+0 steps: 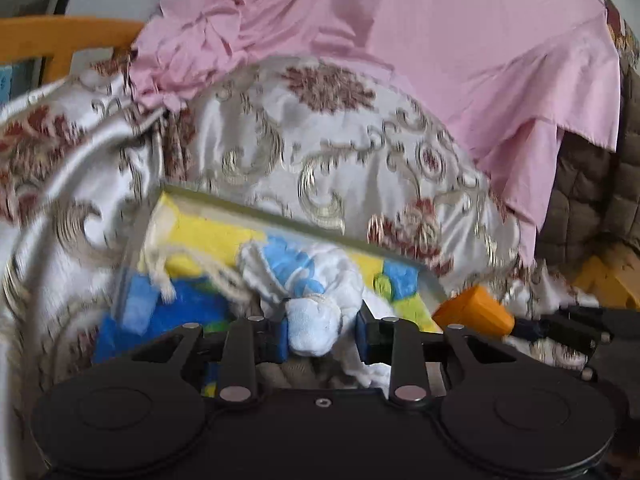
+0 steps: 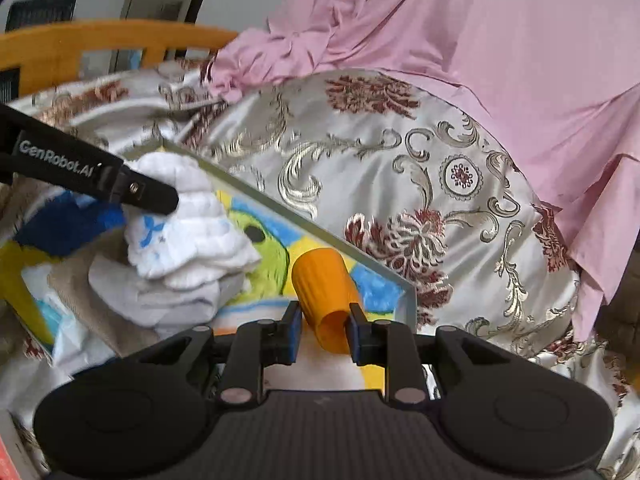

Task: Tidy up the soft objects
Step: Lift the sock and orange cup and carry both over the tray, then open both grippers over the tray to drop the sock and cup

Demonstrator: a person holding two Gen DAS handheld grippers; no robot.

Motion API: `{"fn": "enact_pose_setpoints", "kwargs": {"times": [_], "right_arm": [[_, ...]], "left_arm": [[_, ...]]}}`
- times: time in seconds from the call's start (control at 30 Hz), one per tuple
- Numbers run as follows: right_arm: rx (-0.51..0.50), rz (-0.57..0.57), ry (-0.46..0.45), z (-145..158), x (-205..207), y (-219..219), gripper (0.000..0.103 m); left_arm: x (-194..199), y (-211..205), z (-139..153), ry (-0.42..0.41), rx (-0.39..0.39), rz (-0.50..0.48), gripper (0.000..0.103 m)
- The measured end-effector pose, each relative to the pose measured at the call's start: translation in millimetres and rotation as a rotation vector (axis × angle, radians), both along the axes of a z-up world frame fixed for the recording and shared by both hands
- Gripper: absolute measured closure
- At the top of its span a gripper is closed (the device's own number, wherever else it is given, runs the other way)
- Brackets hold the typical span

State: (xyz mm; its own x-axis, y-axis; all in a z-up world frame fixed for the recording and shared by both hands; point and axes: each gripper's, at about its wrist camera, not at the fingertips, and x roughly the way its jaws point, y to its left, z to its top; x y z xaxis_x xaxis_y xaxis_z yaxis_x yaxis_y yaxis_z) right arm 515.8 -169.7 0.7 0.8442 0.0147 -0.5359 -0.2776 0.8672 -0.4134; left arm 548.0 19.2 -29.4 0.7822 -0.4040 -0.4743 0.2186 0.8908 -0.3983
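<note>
Holding a bunched white cloth with blue print, the left gripper has its jaws narrowed onto the fabric, the blue pads pressing each side of a rounded fold. The right gripper has its jaws narrowed around the open end of an orange ribbed cup, which lies tilted between the pads; whether they actually pinch it is hard to tell from this angle.

Both things sit over a shallow tray with a bright painted parrot picture inside, resting on a bed covered by a shiny flowered quilt and a pink sheet. More white and beige cloths are piled in the tray beneath the held one.

The cloth looks light, limp and quilted, so it should sag and unfold when lifted; a grip on a thick bunched fold, as now, seems safer than one on a loose edge. The cup looks light and springy, likely to squash or slip if pinched at the rim, so a hold lower on the ribs might serve better.

The left view is blurred, and the gripper bodies hide the near part of the tray. How many cloths lie in the pile cannot be made out.
</note>
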Motion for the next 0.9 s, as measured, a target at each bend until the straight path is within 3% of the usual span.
{"fn": "enact_pose_setpoints", "kwargs": {"times": [0.27,0.37,0.5,0.9], "right_arm": [[0.035,-0.008,0.002,-7.7,1.9,12.5,0.068],[0.048,-0.009,-0.001,-9.2,0.7,16.9,0.065],[0.06,-0.006,-0.013,-7.5,-5.0,17.1,0.056],[0.12,0.004,-0.085,19.2,-39.2,2.9,0.033]], "left_arm": [[-11.0,1.1,-0.1,-0.021,0.04,-0.012,0.063],[-16.4,-0.1,0.8,-0.02,0.057,-0.014,0.056],[-26.4,1.2,7.6,-0.041,0.065,-0.003,0.03],[-74.1,6.1,39.0,-0.138,0.121,0.043,0.01]]}}
